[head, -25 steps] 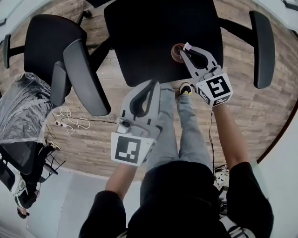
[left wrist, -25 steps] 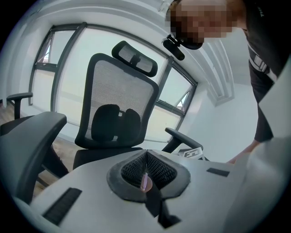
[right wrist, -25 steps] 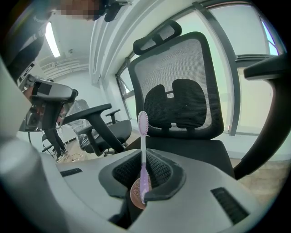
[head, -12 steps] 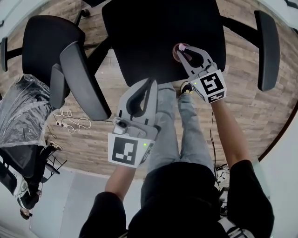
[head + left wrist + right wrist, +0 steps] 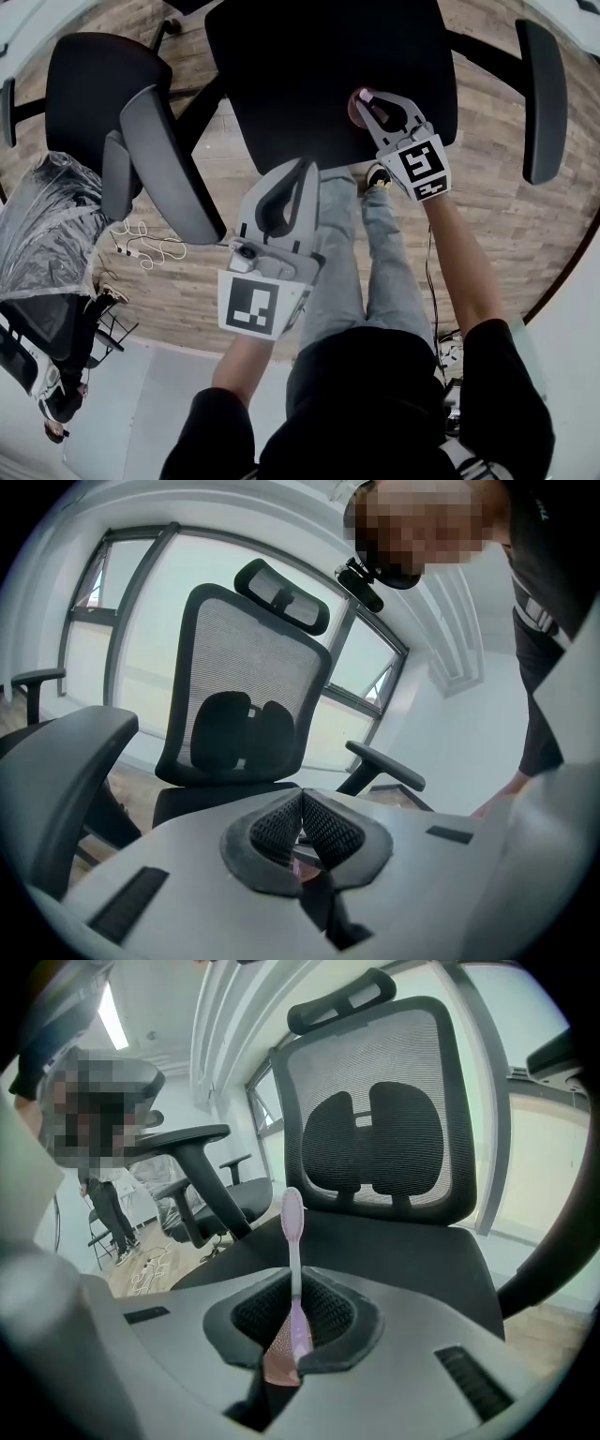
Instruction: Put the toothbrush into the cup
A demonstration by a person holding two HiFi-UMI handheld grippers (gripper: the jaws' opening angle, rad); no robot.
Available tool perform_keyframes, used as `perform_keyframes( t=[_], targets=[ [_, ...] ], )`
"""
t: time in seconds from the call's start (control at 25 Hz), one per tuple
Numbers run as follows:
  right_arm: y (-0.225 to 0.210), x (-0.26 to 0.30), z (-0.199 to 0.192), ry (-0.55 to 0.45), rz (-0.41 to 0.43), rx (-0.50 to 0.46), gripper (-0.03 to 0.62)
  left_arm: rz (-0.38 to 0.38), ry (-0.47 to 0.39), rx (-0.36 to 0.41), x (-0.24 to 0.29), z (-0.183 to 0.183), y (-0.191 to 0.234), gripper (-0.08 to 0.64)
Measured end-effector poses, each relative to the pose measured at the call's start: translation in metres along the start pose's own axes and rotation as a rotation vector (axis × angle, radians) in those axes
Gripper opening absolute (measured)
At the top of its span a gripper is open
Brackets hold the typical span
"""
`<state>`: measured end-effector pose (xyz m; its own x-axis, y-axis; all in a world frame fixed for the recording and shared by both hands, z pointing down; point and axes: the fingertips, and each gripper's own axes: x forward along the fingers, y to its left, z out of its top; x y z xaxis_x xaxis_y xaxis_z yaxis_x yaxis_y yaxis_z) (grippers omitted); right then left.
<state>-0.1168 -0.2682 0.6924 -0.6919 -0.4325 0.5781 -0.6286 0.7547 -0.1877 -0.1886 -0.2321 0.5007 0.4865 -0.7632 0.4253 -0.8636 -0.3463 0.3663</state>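
A small brownish-pink cup (image 5: 357,103) stands near the front edge of a black chair seat (image 5: 300,75). My right gripper (image 5: 369,99) is directly over the cup. It is shut on a pink toothbrush (image 5: 293,1269), which stands upright between the pads with its head pointing up. Under the jaws in the right gripper view a sliver of the cup (image 5: 278,1361) shows. The toothbrush's lower end is hidden. My left gripper (image 5: 302,171) hovers in front of the seat edge, left of the cup. Its pads (image 5: 323,829) are together with nothing between them.
A second black office chair (image 5: 94,94) stands at the left, its grey armrest (image 5: 169,155) close to my left gripper. Another armrest (image 5: 539,94) is at the right. A plastic-covered object (image 5: 47,234) and a white cable (image 5: 141,248) lie on the wood floor.
My right gripper has shifted a little left and forward with the toothbrush and now sits more squarely over the cup. The left gripper has barely moved.
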Motion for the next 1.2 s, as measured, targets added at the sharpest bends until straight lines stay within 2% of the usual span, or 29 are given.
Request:
perform_keyframes(
  t=[0.48,1.2],
  targets=[
    [-0.014,0.000,-0.003,0.019,-0.074,-0.033,0.043,0.009,0.023,-0.005,0.003,-0.007,-0.005,0.023],
    [-0.022,-0.004,-0.006,0.074,-0.095,-0.007,0.044,0.014,0.004,-0.011,0.002,0.002,-0.007,0.023]
  ],
)
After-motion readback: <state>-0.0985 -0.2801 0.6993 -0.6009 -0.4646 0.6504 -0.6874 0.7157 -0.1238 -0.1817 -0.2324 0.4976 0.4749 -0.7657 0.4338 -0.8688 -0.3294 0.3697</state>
